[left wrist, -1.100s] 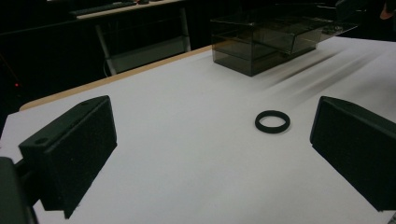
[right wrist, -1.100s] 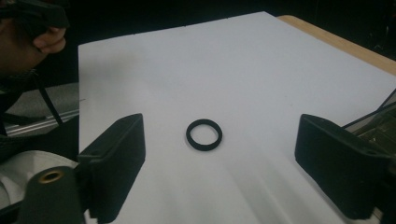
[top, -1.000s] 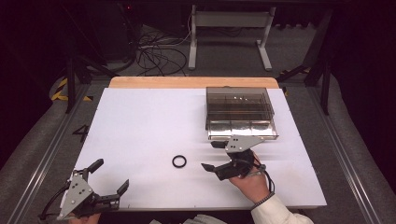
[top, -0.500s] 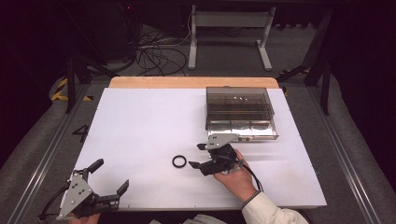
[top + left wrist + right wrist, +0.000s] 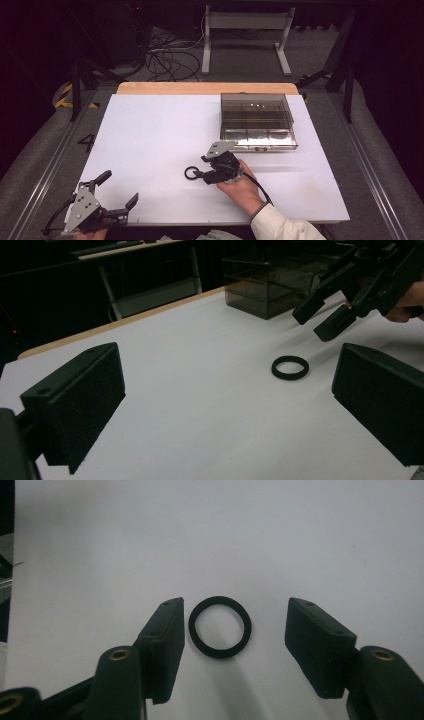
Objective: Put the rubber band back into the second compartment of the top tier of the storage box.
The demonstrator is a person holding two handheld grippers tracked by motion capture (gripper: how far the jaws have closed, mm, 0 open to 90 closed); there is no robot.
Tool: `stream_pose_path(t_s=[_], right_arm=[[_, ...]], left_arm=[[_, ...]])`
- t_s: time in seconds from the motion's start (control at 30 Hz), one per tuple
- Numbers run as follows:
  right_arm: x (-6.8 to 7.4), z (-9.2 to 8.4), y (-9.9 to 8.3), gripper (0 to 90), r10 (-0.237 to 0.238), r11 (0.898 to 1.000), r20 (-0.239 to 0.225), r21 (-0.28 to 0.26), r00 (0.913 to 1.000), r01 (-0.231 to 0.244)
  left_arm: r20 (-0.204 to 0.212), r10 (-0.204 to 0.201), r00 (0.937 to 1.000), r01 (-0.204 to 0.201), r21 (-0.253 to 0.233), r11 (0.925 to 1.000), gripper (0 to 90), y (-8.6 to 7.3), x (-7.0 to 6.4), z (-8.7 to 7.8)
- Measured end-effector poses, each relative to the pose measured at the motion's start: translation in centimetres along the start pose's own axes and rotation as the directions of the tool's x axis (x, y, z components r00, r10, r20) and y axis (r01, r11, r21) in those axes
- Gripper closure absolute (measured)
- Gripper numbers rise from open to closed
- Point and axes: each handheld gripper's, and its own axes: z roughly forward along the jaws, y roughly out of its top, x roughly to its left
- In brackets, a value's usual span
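Ring (image 5: pixel 190 173) lies flat on the white table (image 5: pixel 150 130), near centre, left of the box (image 5: pixel 257 121). Right gripper (image 5: pixel 199 168) jaws have just been closing; ring sits between them, close to one pad, not clamped. Left gripper (image 5: pixel 116 194) at near-left corner, jaws wide apart, holding nothing.

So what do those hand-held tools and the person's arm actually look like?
Each gripper, left and right, is black, with two flat rectangular jaws whose pads show small holes. A grey three-cornered plate tops each, and a black cable trails from the right one. The sleeve is white.
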Motion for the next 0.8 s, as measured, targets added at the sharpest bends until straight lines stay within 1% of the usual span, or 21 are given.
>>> stream_pose_path(t_s=[0.13,0.27,0.3,0.4,0.47,0.6,0.63,0.67,0.7,0.8], right_arm=[[-0.1,1.1,0.1,45.2,0.005,1.000,0.005,0.024,1.0000,-0.005],[-0.1,1.6,0.0,47.1,0.009,0.999,0.013,0.035,0.9999,-0.009],[-0.2,2.0,-0.1,48.5,0.009,0.999,0.020,0.040,0.9998,-0.010],[-0.3,2.3,-0.1,49.8,0.016,0.999,0.029,0.046,0.9995,-0.017],[-0.5,2.7,-0.2,52.5,0.023,0.998,0.045,0.052,0.9987,-0.025],[-0.6,3.1,-0.3,54.4,0.036,0.998,0.042,0.051,0.9985,-0.038],[-0.6,3.2,-0.4,55.0,0.032,0.998,0.043,0.052,0.9985,-0.034],[-0.6,3.3,-0.4,55.8,0.036,0.998,0.043,0.049,0.9985,-0.038],[-0.6,3.5,-0.5,57.1,0.038,0.999,0.052,0.036,0.9979,-0.040],[-0.5,3.7,-0.5,57.6,0.039,0.999,0.053,0.032,0.9978,-0.041]], left_arm=[[-0.002,0.002,1.0000,-0.002,0.001,1.0000,1.4,0.0,0.0,0.0],[0.000,0.006,1.0000,-0.006,0.001,1.0000,1.4,0.0,0.0,0.0],[0.000,0.006,1.0000,-0.006,0.001,1.0000,1.3,0.0,0.0,0.0],[0.000,0.008,1.0000,-0.008,0.001,1.0000,1.4,0.0,0.0,0.0],[0.002,0.011,0.9999,-0.011,0.002,0.9999,1.4,0.0,0.0,0.0],[0.002,0.011,0.9999,-0.011,0.003,0.9999,1.4,0.0,0.0,0.0],[0.004,0.009,1.0000,-0.009,0.005,0.9999,1.4,0.0,0.0,0.0],[0.002,0.009,1.0000,-0.009,0.004,1.0000,1.4,0.0,0.0,0.1],[0.003,0.007,1.0000,-0.007,0.007,1.0000,1.4,0.0,0.0,0.1],[0.004,0.007,1.0000,-0.007,0.006,1.0000,1.3,-0.1,0.0,0.1]])
